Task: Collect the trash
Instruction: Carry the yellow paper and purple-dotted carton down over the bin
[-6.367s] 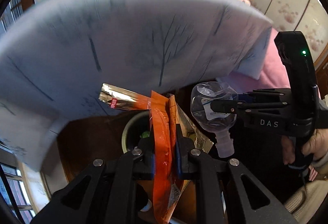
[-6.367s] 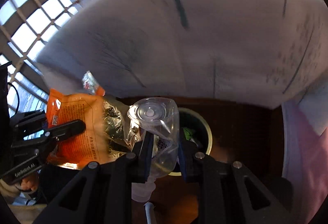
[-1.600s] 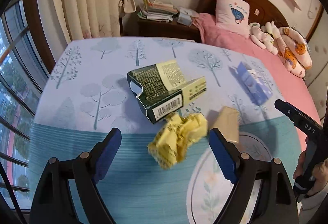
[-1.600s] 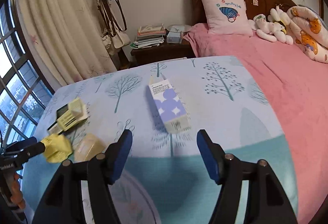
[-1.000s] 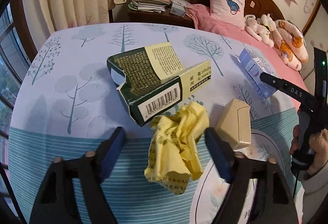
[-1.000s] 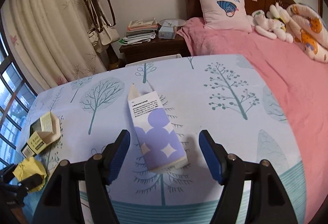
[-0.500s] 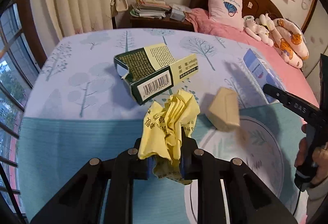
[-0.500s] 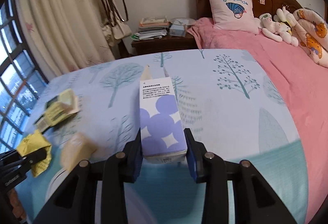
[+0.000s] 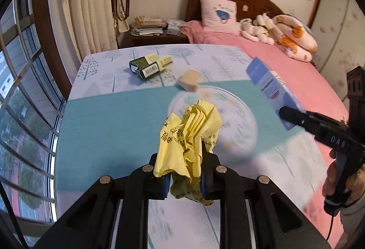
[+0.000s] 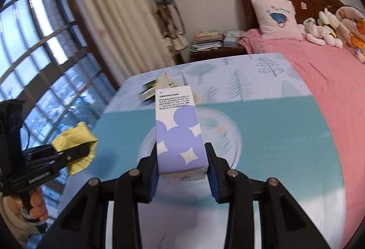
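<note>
Yellow crumpled wrapper (image 9: 190,135) is hanging pinched in the left gripper (image 9: 184,180), lifted above the bedspread (image 9: 109,126). The right gripper (image 10: 182,171) is squeezing a purple-and-white carton (image 10: 179,135) by its sides, also held clear of the cover. Farther off, a tan packet (image 9: 189,83) and a green-and-yellow box (image 9: 149,66) are lying on the bedspread near the nightstand (image 9: 157,37).

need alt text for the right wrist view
The right gripper holds a white and purple carton in its jaws above a tree-print bedspread. At left, the left gripper clamps crumpled yellow paper; a pink bed lies behind.
</note>
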### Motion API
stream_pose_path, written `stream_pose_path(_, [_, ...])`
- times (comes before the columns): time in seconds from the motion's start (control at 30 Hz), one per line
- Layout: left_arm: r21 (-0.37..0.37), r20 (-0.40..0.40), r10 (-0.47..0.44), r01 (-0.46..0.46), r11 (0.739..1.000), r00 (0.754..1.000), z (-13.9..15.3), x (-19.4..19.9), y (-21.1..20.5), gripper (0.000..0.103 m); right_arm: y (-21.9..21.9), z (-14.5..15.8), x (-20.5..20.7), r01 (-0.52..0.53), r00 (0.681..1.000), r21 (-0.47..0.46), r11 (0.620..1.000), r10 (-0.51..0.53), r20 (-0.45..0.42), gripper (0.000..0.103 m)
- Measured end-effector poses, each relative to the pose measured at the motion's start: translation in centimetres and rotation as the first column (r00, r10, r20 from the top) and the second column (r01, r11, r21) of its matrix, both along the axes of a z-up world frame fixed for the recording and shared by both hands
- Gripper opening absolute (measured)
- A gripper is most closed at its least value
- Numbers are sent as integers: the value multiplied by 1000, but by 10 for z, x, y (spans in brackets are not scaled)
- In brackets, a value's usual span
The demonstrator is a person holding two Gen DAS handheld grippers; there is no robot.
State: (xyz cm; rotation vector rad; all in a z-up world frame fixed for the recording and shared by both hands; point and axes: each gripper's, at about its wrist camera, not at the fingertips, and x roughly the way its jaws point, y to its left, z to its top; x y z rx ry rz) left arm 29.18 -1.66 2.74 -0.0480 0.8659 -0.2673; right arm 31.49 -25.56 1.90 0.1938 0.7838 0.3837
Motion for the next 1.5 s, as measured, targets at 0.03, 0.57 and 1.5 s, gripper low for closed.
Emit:
stream_pose_path(0.03, [-6,4,-9,9,1000,1000,5,-17,0,17,2,3,-17,-14,1000,6,1000,14,6,36])
stream_pose_path(0.57, [-52,46,-60,62,997,997,-41,-239,-5,17,31,-37,-245,-192,981,4,981,192,29,36])
stream_pose_path(1.5, [7,-353,-22,26,1000,935,-341,-212,-30,18,37,-348,-229,15,842,-77,997,-54,-536,36])
